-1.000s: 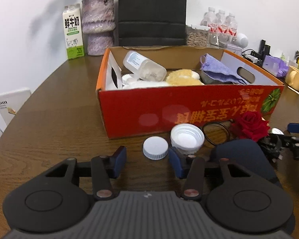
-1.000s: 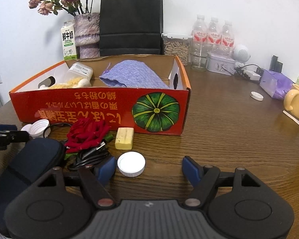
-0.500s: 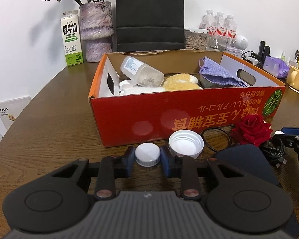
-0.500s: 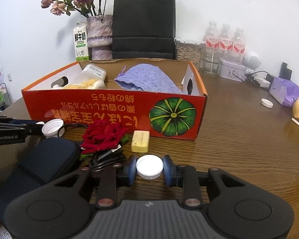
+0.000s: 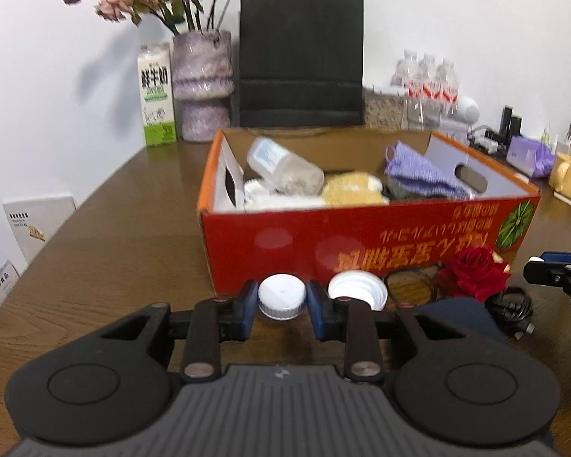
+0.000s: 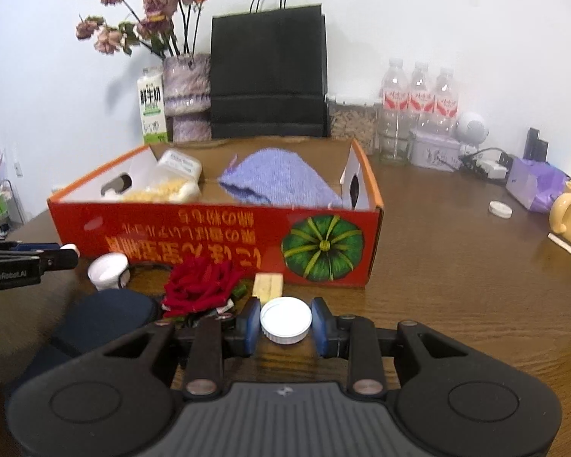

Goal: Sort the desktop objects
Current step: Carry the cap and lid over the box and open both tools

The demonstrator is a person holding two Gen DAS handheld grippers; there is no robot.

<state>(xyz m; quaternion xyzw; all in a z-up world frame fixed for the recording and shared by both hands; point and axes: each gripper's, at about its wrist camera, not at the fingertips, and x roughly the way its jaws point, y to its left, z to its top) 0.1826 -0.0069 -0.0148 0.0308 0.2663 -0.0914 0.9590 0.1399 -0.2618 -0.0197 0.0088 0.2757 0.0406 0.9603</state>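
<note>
We hold a white cap (image 5: pixel 281 295) in the left claw (image 5: pixel 281 299) and a lid (image 6: pixel 285 320) in the right claw (image 6: pixel 285 321), each pinched edgewise for lifting into the box (image 6: pixel 217 228) ahead.

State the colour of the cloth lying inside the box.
Lilac-purple; the cloth in the box shows best in the right wrist view.

Both wrist views look forward and slightly down along their own fingers, close over the wooden table (image 5: pixel 125 228), facing the red box (image 5: pixel 361 243) just ahead; they share that box, the black bag (image 6: pixel 268 72) and the rose (image 6: pixel 200 283) between them
</note>
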